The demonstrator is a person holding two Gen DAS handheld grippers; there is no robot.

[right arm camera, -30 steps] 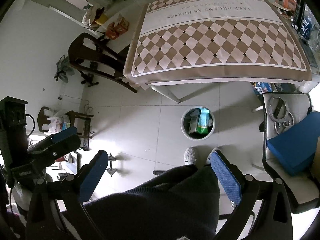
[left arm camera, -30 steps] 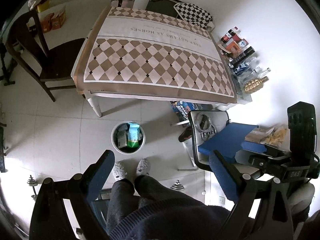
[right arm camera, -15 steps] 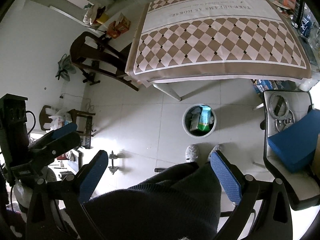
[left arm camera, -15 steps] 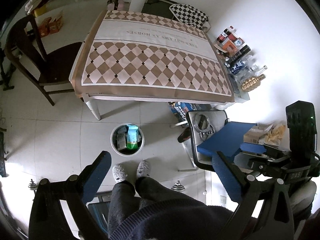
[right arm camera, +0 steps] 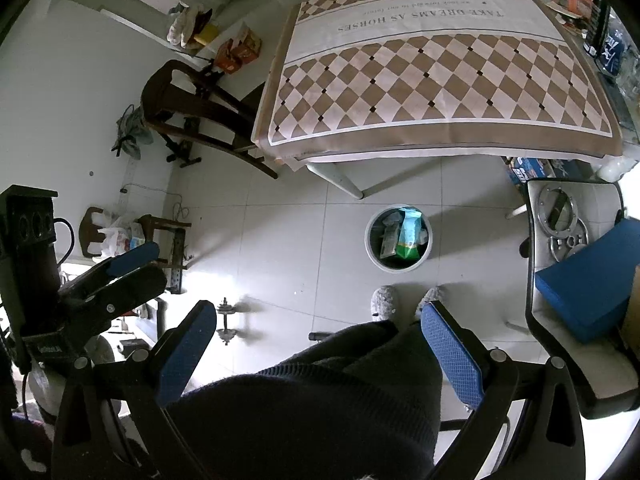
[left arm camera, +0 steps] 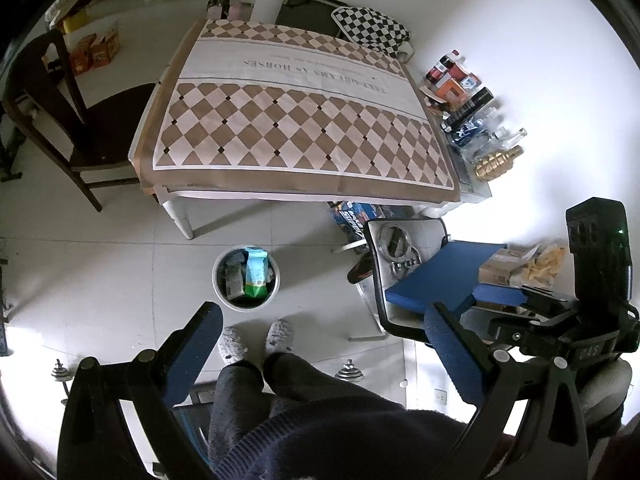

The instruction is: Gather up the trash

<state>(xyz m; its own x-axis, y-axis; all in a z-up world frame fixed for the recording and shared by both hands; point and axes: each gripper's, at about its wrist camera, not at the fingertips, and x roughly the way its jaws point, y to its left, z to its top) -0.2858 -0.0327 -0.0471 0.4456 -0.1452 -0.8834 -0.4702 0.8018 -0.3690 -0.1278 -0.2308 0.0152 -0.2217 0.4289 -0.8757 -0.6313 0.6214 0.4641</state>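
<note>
Since the earlier frames almost nothing has shifted: the left tool (left arm camera: 320, 336) has spread a little further and now stands fully wide with nothing between its blue pads (left arm camera: 192, 350); the view has otherwise kept its framing; the right tool (right arm camera: 316, 340) is likewise wide and empty, its blue pads (right arm camera: 450, 354) well apart over the person's dark trousers (right arm camera: 304, 408). The trash bin (left arm camera: 246, 278) stands on the pale tiled floor (left arm camera: 100, 272) just ahead of the person's grey slippers (left arm camera: 256, 340), near the front leg of the desk (left arm camera: 178, 216); inside it lie collected wrappers, among them a blue-and-green packet (left arm camera: 255, 274) beside a darker flat packet (left arm camera: 234, 280); from the right wrist view the same bin (right arm camera: 398, 238) shows these pieces lying below its rim. The desk carries a brown-and-cream diamond cloth (left arm camera: 300, 136) printed with a line of lettering; a dark wooden chair (left arm camera: 76, 120) stands at its left side; bottles and boxes (left arm camera: 468, 116) crowd the floor by the wall on its right. To the right of the bin a white chair (left arm camera: 400, 248) holds a blue cushion (left arm camera: 436, 276) and round metal parts (left arm camera: 394, 238); small dumbbells (right arm camera: 228, 322) lie on the floor at the left.
</note>
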